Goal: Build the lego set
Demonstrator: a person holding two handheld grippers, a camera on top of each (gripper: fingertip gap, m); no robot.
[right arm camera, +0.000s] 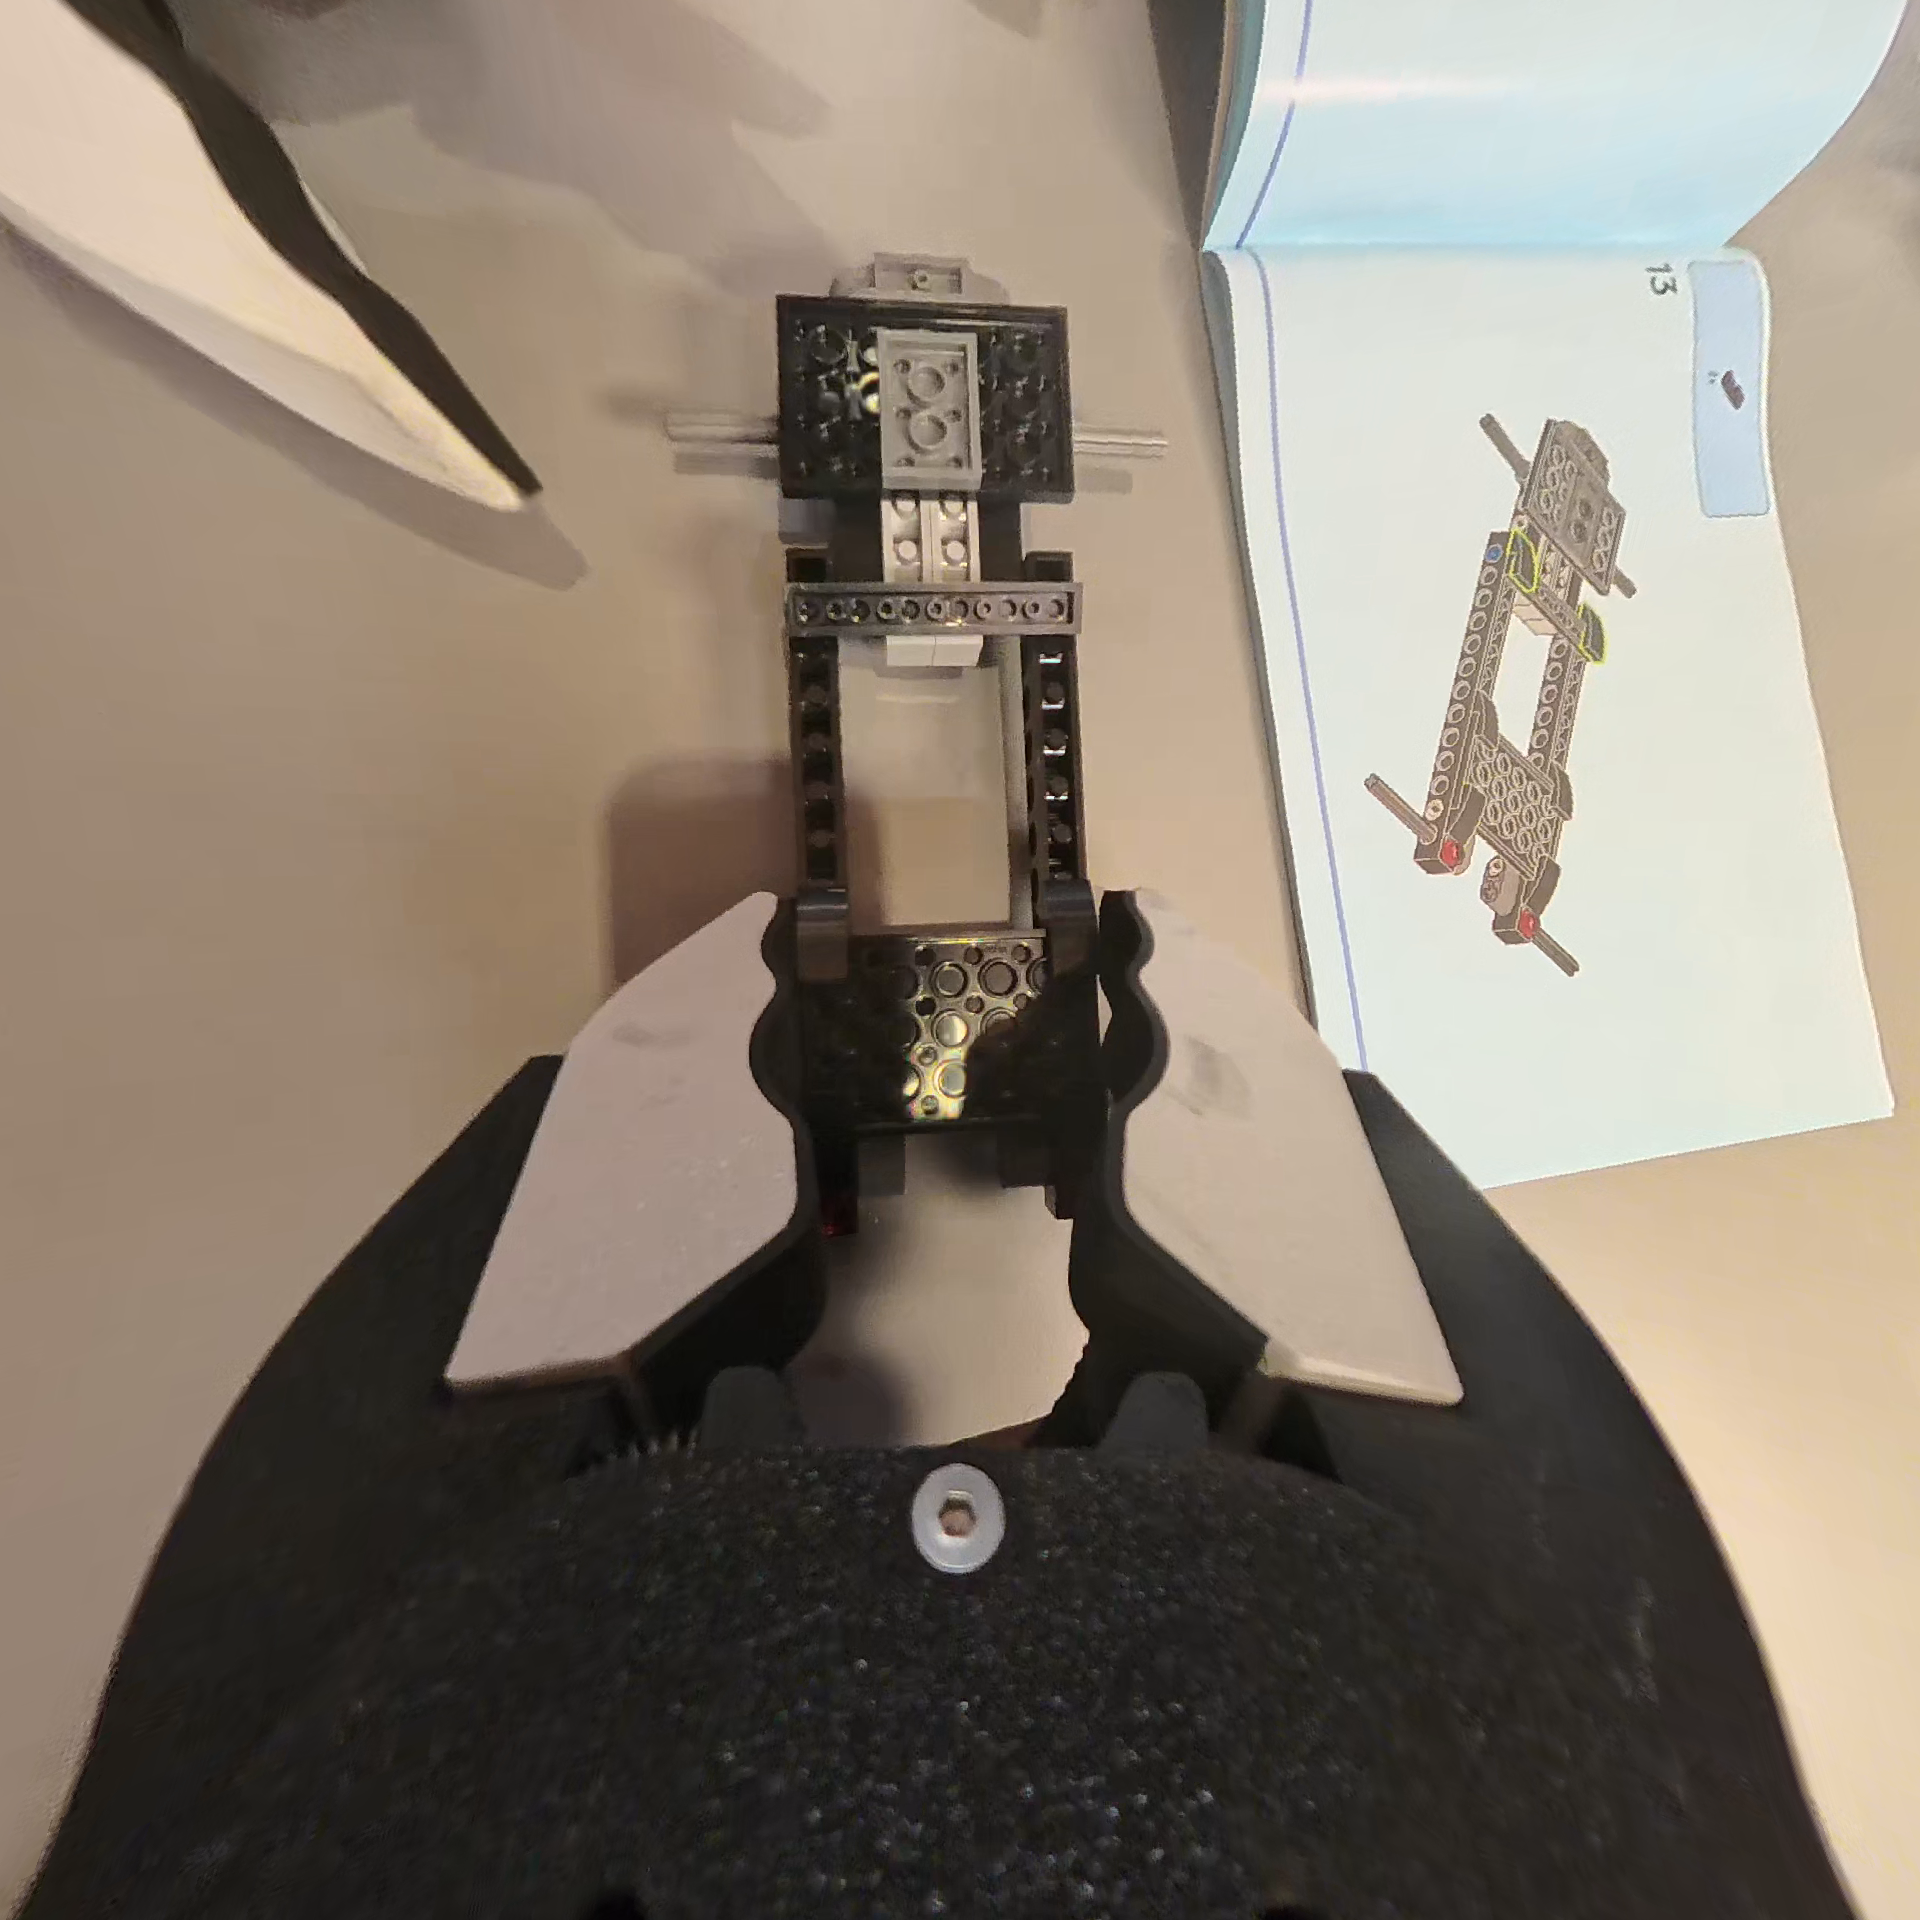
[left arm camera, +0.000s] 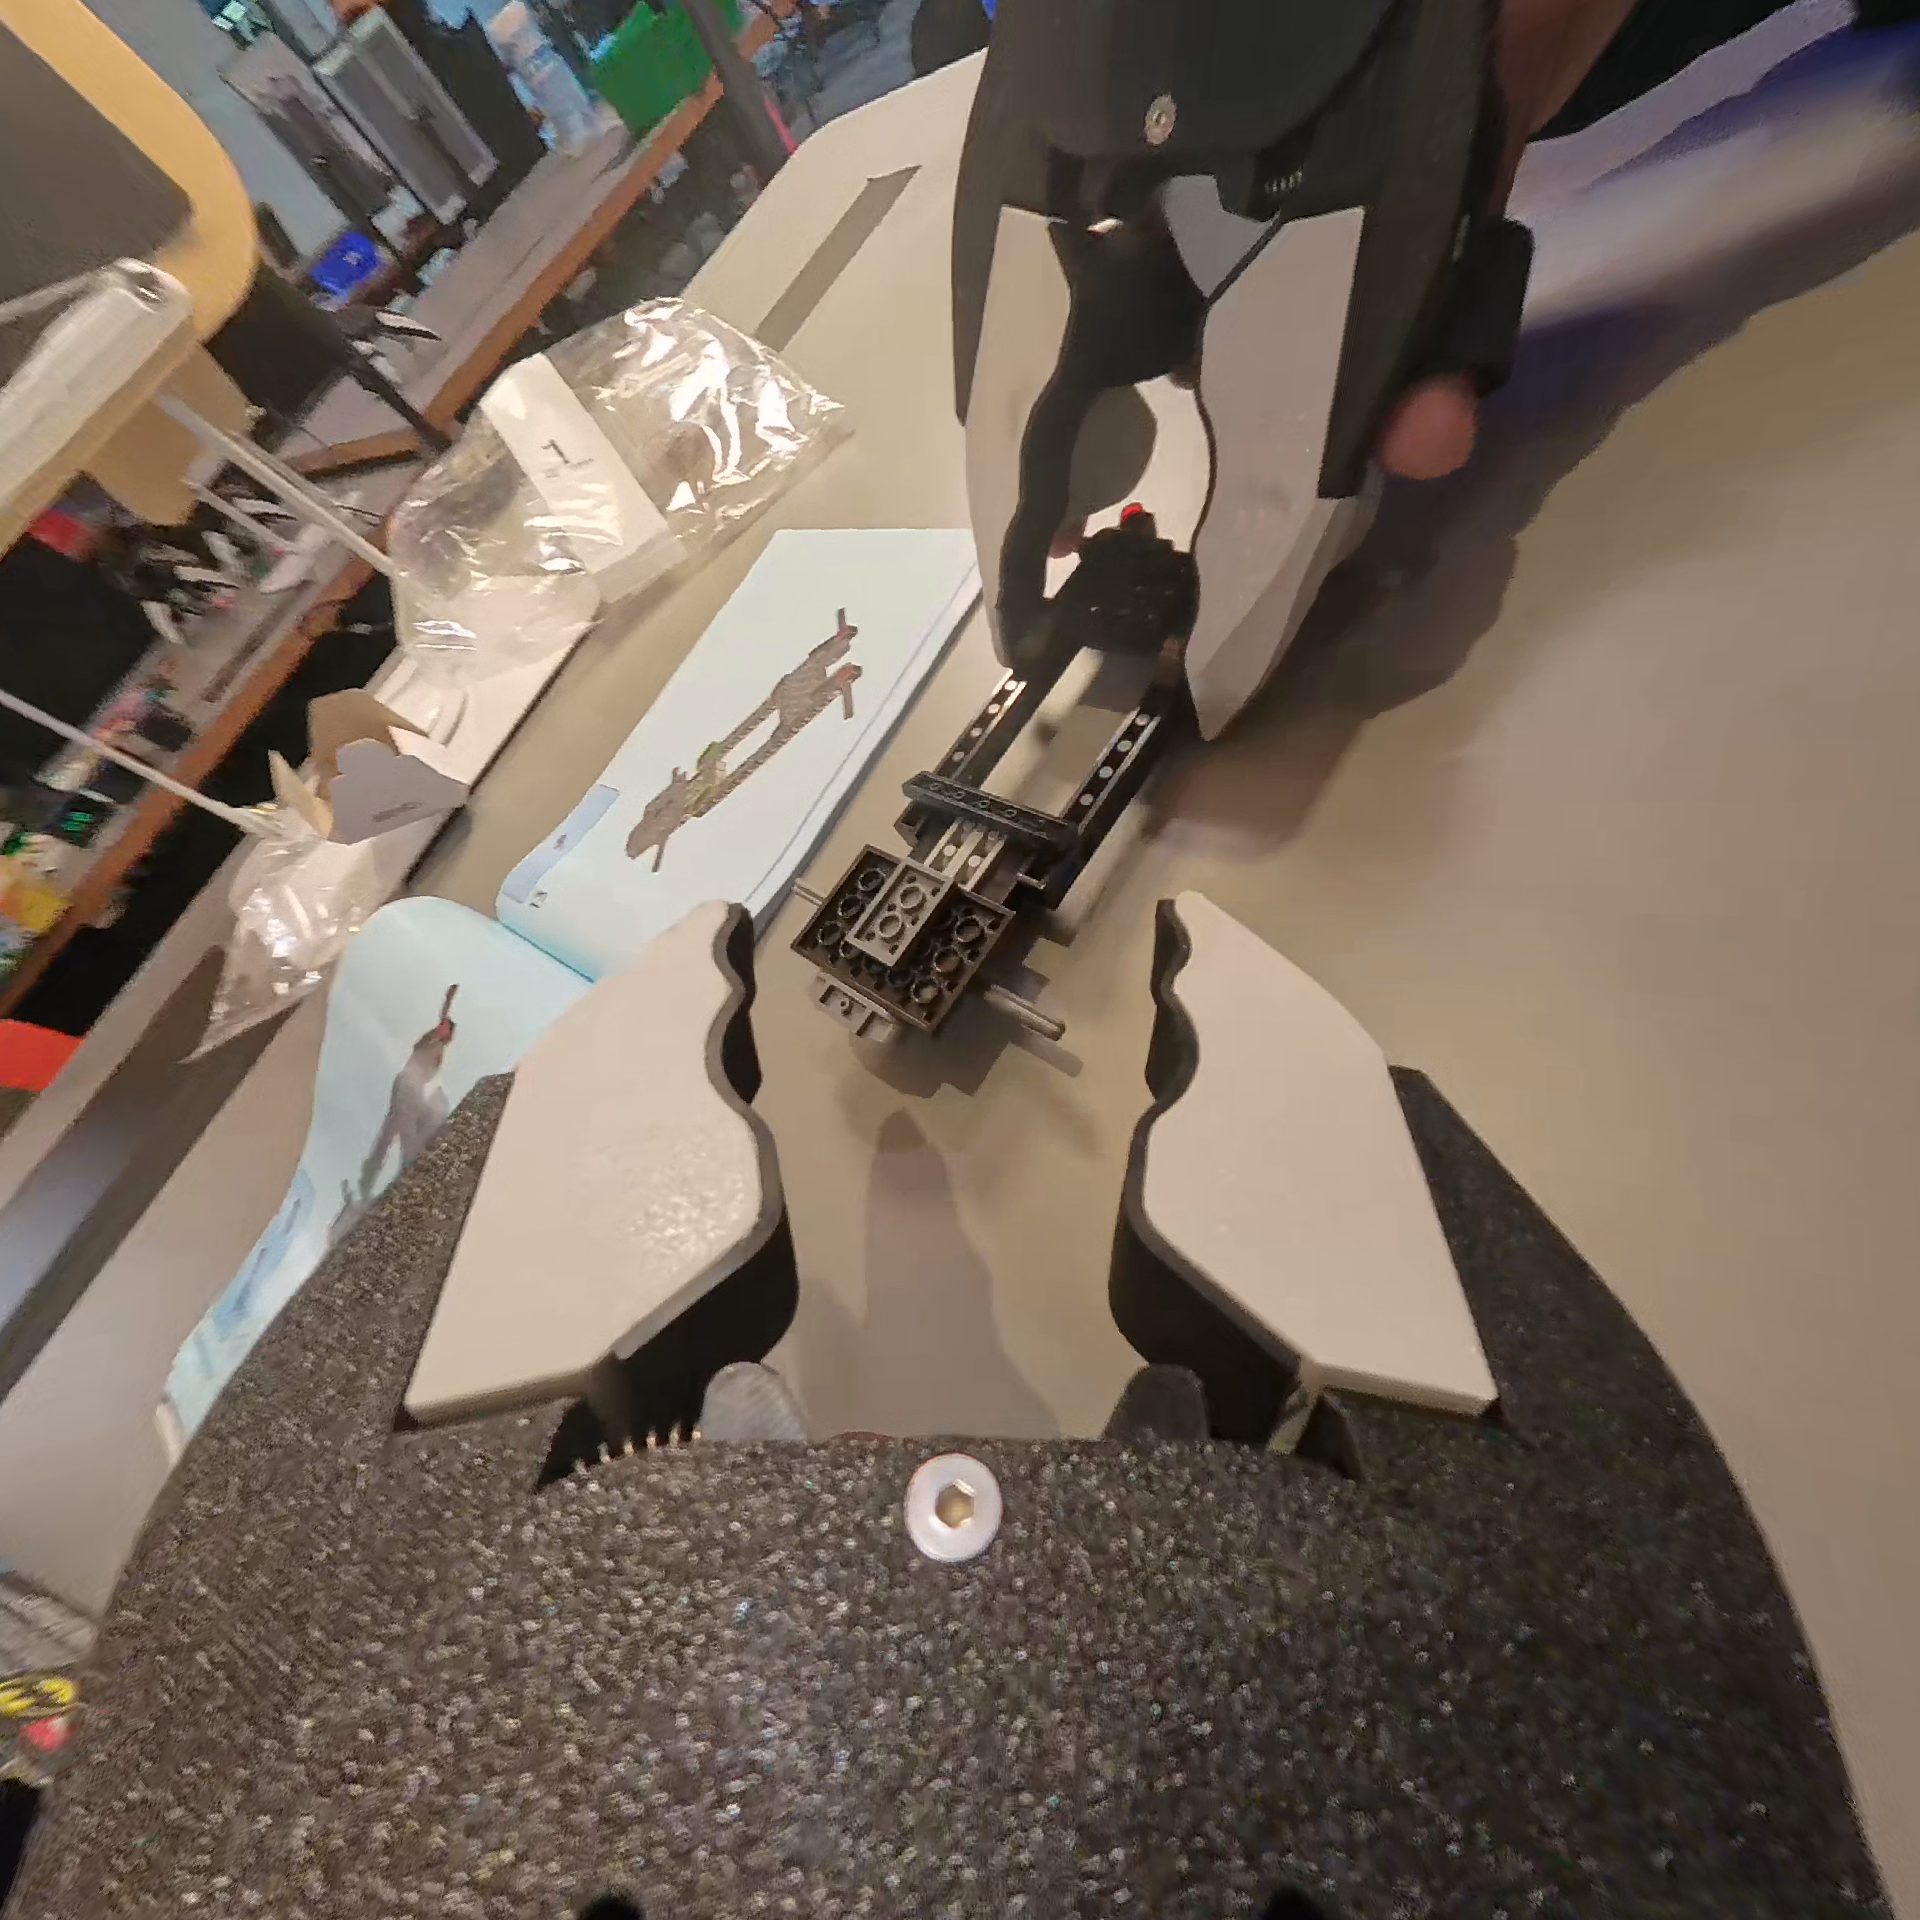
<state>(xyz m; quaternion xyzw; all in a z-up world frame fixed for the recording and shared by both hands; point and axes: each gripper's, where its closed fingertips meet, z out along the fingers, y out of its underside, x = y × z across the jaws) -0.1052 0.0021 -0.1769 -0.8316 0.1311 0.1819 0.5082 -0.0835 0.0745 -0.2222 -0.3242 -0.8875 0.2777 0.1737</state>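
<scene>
Tabletop (right arm camera: 312,831): brick frame (right arm camera: 930,727) lies lengthwise, right hand-held gripper (right arm camera: 940,997) clamping one end.

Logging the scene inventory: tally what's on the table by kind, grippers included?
Grippers: 2 (left, right)
Brick-built frame models: 1
Open instruction booklets: 1
Clear plastic bags: 3
Torn paper packets: 1
Total: 8

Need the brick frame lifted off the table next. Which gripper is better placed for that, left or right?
Probably the right gripper: its fingers already bracket and appear to press the near end of the black brick frame. The left gripper is open, short of the frame's far end, touching nothing, beside the instruction booklet.
</scene>
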